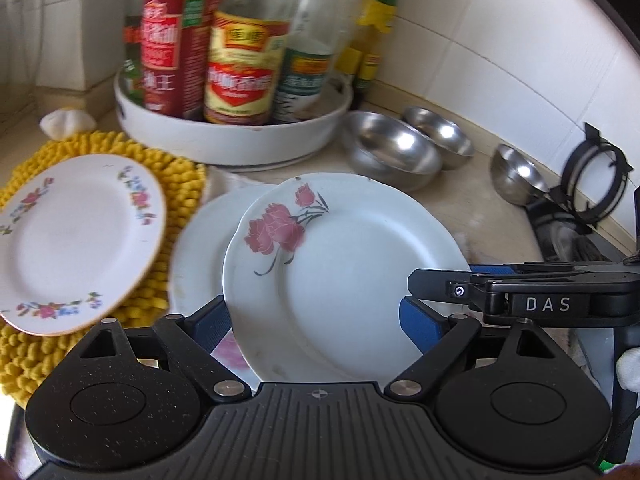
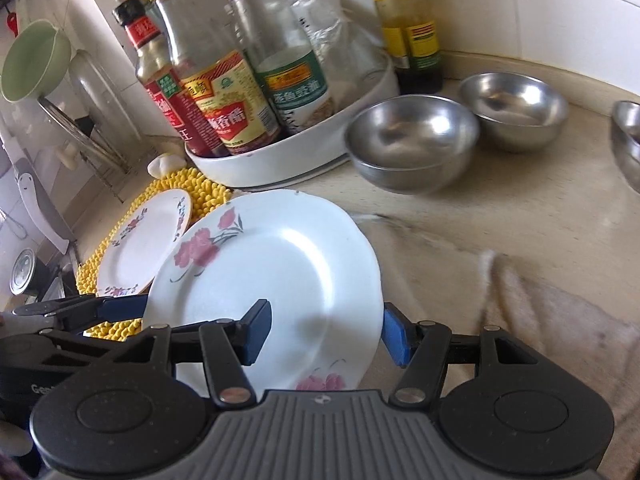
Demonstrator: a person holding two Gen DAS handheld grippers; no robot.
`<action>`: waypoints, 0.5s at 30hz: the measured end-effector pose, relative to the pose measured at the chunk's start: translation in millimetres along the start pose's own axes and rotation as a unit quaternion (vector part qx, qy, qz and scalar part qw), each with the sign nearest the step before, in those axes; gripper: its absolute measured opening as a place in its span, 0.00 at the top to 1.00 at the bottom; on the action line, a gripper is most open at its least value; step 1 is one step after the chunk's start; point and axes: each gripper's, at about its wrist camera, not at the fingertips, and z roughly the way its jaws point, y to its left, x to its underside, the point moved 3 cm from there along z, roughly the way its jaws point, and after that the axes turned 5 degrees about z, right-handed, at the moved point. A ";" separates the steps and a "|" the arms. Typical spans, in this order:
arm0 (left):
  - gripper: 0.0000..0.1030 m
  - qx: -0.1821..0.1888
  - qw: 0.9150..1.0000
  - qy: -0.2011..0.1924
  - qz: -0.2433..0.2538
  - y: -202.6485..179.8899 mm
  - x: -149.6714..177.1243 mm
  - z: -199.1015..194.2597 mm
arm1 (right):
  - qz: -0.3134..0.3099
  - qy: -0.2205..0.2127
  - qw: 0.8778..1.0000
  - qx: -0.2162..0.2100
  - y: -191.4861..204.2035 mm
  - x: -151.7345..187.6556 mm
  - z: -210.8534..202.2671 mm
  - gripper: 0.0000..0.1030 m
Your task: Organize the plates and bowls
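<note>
1. Two hand-held grippers, left hand-held gripper (image 1: 316,320) and right hand-held gripper (image 2: 326,330), stand wide around the white rose-printed plate (image 1: 344,268), tilted over another white plate (image 1: 200,248).
2. Three steel bowls (image 2: 412,140) sit unstacked on the worktop (image 2: 460,224); the floral-rimmed plate (image 1: 76,240) lies apart, so most sorting appears left.

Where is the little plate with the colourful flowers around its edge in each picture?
Left wrist view: the small flower-rimmed plate is at the far left, lying on the yellow bobbly mat.
Right wrist view: the same plate sits lower left, partly hidden behind the big white plate with pink flowers.
Shared landmark: the white tray of sauce bottles stands just behind the mat in both.
</note>
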 end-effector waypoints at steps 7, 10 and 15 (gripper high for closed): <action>0.10 -0.002 1.000 0.008 -0.010 25.0 -3.6 5.2 | -0.005 0.008 1.000 0.004 14.9 -7.7 18.0 0.30; 0.10 -0.001 1.000 0.009 -0.010 32.5 -6.6 7.6 | -0.005 0.009 1.000 0.008 19.6 -10.2 23.5 0.30; 0.10 0.004 1.000 0.012 -0.010 43.4 -9.2 12.0 | -0.005 0.010 1.000 0.018 25.9 -14.1 32.3 0.30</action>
